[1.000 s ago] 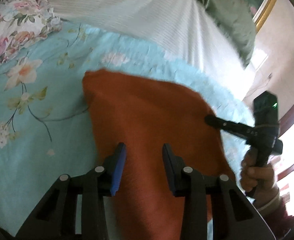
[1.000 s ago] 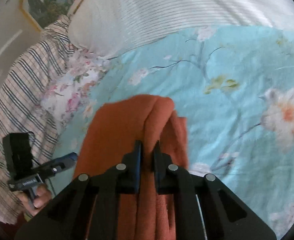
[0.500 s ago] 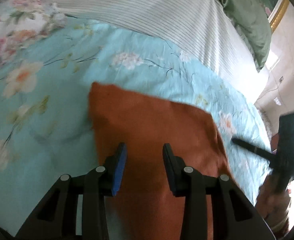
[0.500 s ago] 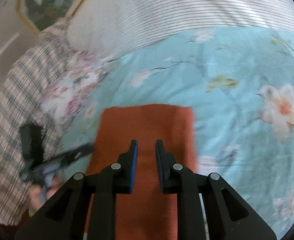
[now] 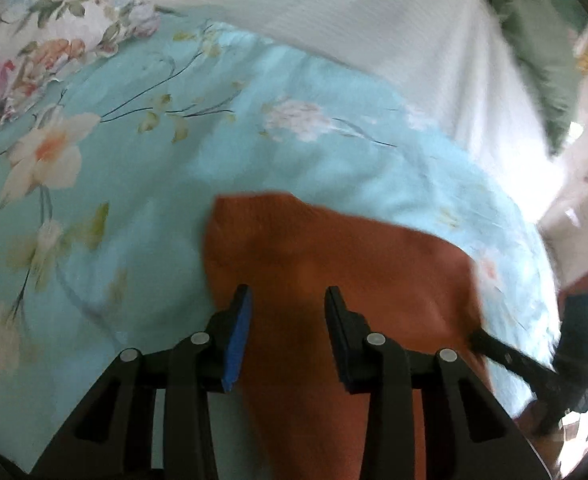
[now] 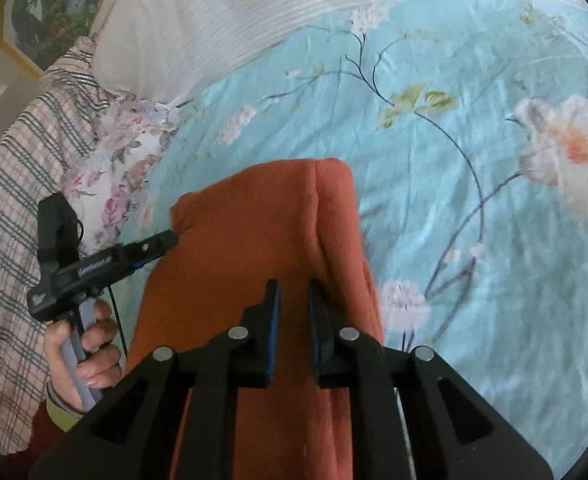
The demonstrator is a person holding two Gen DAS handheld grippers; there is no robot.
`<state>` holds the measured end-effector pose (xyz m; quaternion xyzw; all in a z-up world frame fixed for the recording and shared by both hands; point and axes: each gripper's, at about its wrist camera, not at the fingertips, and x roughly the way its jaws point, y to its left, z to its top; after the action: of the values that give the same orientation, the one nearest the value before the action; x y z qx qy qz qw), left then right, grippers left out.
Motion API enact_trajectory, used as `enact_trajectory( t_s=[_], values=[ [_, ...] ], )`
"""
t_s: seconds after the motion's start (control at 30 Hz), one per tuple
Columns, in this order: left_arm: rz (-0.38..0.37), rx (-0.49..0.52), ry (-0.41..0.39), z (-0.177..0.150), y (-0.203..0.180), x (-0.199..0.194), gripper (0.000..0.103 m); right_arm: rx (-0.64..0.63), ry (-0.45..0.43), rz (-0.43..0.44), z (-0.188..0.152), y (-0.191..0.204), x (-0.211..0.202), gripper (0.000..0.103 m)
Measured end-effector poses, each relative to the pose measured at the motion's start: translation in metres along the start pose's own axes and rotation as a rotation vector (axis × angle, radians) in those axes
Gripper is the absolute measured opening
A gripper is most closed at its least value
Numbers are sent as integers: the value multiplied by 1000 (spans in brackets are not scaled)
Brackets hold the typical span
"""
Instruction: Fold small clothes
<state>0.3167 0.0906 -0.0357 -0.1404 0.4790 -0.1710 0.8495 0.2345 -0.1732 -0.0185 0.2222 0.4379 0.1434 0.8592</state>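
Setting: an orange-brown garment is laid on a light blue floral bedspread, close to the person, and is seen from two gripper-mounted cameras.

Right gripper: in its own view its jaws have just been closing, and a narrow gap is left between the blue pads. The garment is seen through that gap and below the jaws. Whether cloth is pinched cannot be told, since no fabric is clearly seen rising into the gap.

Left gripper: its jaws are held partly apart over the near middle of the garment. Nothing is gripped, and the cloth lies underneath.

Left gripper from the right view: its tip is brought up against the garment's left edge, and the handle is held in a hand.

Garment: a raised lengthwise fold runs along its right side, and its far left corner bulges slightly. The folding is judged to be partway done.

Risk: the raised fold could spring open if the right jaws are lifted while empty, as soft, thick cloth tends not to stay creased.

Risk: the garment could be dragged over the smooth bedspread by the left tip, and the edges would be skewed.

Far ground: a white ribbed pillow is seen beyond the bedspread, a plaid cloth at far left.
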Motion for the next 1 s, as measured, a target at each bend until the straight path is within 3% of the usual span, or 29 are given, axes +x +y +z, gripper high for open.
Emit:
enact_trajectory(
  t_s=[0.27,0.4,0.47,0.7,0.83,0.87,0.93,1.0],
  values=[
    [-143,203,-15,-107,-55,-90,39,-132,26,18,-56,27,-47,15],
    [-114,245,49,-152,-63,-80,38,-165,57,-130,-84,15,-40,15],
    [-93,232,103,-170,-59,-65,37,-147,37,-153,-91,4,-38,14],
    [-52,212,69,-182,-60,-66,37,-153,14,-167,-95,5,-41,14],
    [16,225,68,-184,-69,-75,38,-145,18,-168,-102,4,-52,15],
    [37,221,67,-185,-70,-81,43,-147,22,-175,-105,5,-56,15],
    [106,211,43,-186,-71,-95,61,-147,23,-182,-112,6,-65,16],
    [213,218,-3,-188,-73,-107,80,-148,13,-185,-118,9,-77,29]
  ],
)
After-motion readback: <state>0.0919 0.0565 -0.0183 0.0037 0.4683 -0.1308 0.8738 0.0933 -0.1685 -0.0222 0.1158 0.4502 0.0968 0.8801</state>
